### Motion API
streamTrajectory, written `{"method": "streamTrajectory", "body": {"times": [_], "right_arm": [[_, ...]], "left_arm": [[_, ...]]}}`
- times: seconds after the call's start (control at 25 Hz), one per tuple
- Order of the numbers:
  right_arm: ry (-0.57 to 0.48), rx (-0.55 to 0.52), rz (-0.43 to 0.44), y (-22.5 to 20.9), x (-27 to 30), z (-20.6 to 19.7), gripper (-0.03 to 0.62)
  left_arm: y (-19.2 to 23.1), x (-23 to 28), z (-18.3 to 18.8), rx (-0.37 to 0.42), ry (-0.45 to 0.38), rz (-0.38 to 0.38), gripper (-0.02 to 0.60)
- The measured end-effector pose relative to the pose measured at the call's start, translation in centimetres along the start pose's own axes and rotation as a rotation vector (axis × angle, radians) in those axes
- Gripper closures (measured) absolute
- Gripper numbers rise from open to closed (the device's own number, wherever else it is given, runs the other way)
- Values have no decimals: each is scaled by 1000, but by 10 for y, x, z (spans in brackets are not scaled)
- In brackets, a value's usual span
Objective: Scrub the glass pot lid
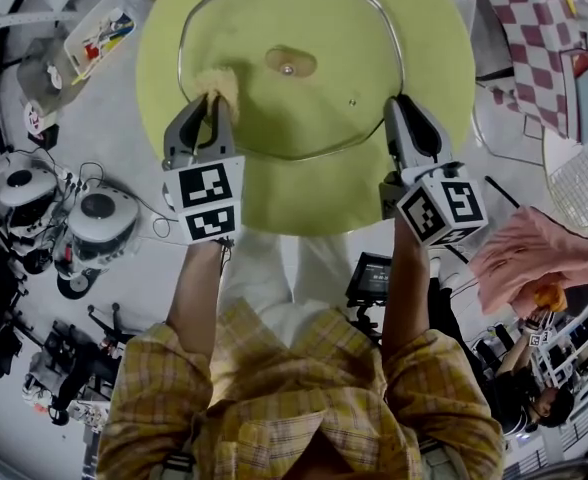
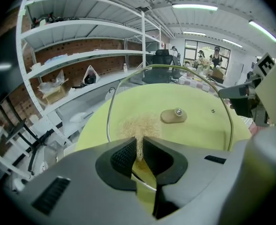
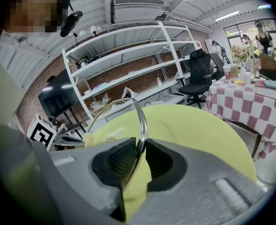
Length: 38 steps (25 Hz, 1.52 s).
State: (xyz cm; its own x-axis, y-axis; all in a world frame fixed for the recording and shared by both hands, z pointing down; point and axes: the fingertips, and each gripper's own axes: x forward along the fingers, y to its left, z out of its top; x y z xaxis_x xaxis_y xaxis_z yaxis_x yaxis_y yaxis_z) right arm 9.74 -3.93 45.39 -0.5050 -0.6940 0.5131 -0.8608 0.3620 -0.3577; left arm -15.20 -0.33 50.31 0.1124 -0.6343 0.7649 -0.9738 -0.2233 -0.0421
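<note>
The glass pot lid (image 1: 304, 108) was at 12 o'clock in the head view, over a round yellow-green surface (image 1: 444, 168). I could not tell if the lid touched the surface. Its tan knob (image 1: 289, 64) sat in the middle of the glass.

The right hand-held gripper (image 1: 402, 108) was clenched on the lid's shiny metal rim (image 3: 140, 121) at the lid's 4 o'clock edge. The rim ran right between its two black pads.

The left hand-held gripper (image 1: 210, 103) was squeezing a tan fuzzy scrub pad (image 1: 221, 83). The pad was pressed on the glass near the lid's 9 o'clock edge, well apart from the knob. The left hand-held gripper's own jaws hid the lower part of the pad (image 2: 138, 125).

Each hand-held gripper had a cube with black and white square markers (image 1: 206, 200).

Around the surface, a table with a red and white checked cloth (image 1: 534, 18) stood at 2 o'clock. A pink cloth (image 1: 529, 258) lay at 4 o'clock. Two round white machines (image 1: 94, 223) stood on the floor at 9 o'clock. A white tray of small coloured things (image 1: 99, 38) was at 10 o'clock. White shelves (image 2: 72, 55) and a black office chair (image 2: 161, 62) stood behind.
</note>
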Motion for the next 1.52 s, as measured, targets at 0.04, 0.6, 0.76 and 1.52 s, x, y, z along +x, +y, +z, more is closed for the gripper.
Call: {"method": "streamTrajectory", "body": {"times": [0.04,0.6,0.76,1.52], "right_arm": [[6,-4,3,0,0,0,530],[22,-9,16,2,2,1,528],[20,-7,16,3,2,0,528],[15,5,15,1,3,0,530]], "left_arm": [[0,0,0,-1,-1,1,538],[-3,-1,-5,-6,4,-2,538],[-8,-2,-9,-5,8,-5,538],[-47,-2,-21,-21,43,-79,538]]}}
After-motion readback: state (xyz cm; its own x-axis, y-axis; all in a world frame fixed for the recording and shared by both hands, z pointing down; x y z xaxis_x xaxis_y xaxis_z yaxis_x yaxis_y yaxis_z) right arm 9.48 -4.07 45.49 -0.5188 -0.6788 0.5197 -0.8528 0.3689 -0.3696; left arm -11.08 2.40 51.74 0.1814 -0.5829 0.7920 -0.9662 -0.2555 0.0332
